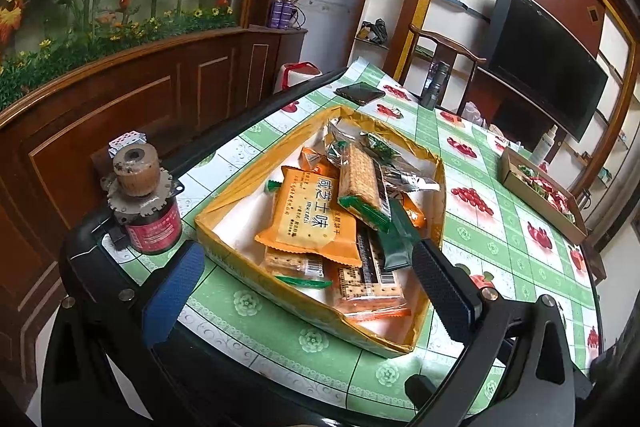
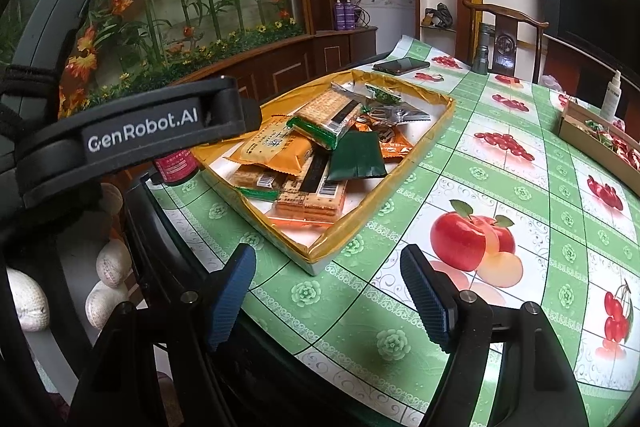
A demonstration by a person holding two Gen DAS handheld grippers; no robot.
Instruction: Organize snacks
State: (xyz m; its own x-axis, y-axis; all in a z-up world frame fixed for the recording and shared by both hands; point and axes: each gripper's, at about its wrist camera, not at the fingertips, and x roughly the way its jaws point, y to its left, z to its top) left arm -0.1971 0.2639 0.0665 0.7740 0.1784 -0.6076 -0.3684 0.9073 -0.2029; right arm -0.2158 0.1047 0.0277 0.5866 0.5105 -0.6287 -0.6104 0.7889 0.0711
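Note:
A shallow yellow-rimmed tray [image 1: 256, 171] on the table holds a loose pile of snack packets. An orange biscuit packet [image 1: 312, 223] lies in the middle, with a green-ended cracker packet [image 1: 362, 187] across it and a dark green packet [image 1: 400, 239] beside it. My left gripper [image 1: 308, 287] is open, its blue pads on either side of the tray's near corner and touching nothing. My right gripper [image 2: 330, 299] is open over the bare tablecloth, just short of the tray [image 2: 384, 203]. The dark green packet [image 2: 354, 157] shows there too. The left gripper's black body [image 2: 140, 135] hangs at the tray's left.
A cardboard box of red and green sweets [image 1: 540, 187] sits at the far right. A red can topped by a wooden spool [image 1: 148, 211] stands left of the tray. A phone [image 1: 360, 91], a flashlight [image 1: 434, 83] and a spray bottle [image 1: 546, 143] lie beyond. The table's dark edge runs close below both grippers.

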